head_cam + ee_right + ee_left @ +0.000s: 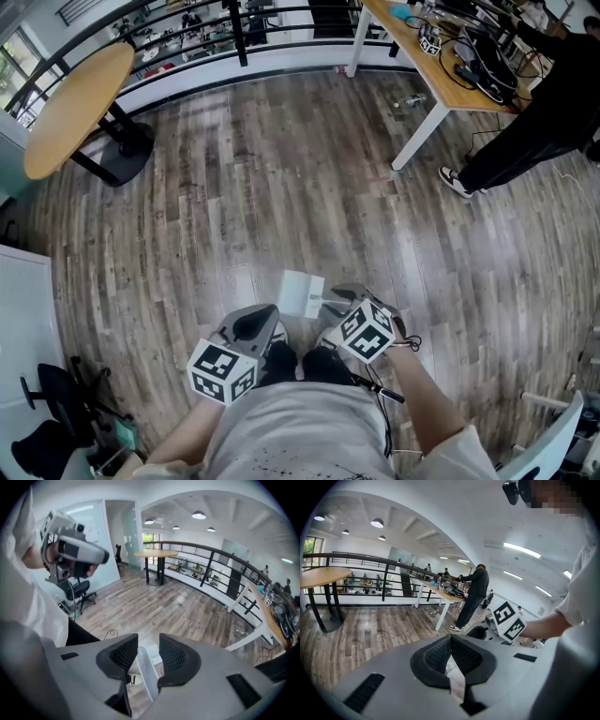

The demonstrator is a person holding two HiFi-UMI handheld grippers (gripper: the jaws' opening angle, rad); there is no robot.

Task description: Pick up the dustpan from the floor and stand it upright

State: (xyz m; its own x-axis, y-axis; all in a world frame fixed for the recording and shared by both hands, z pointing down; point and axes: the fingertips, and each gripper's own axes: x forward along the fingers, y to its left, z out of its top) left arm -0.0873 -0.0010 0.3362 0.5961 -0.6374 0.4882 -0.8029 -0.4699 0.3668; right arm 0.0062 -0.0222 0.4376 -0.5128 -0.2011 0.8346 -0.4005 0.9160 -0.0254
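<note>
Jaws of my right gripper stand apart around the dustpan handle, left gripper closed and empty, dustpan down at the floor just before me; grasp step I'd say, next needs firm squeeze, then tipping upright.

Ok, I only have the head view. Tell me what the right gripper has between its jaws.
Observer: In the right gripper view, the right gripper has its jaws apart, with the dustpan's pale handle standing between them.
Operator: Say whether it is clamping that handle.
Observer: Can't tell. The handle runs slantwise through the gap, close against one jaw, with a sliver of space beside the other.
Operator: Now give me the left gripper.
Observer: Its jaws meet at the tips. Something pale shows through the gap behind the tips. I can't tell whether it is pinched.
</note>
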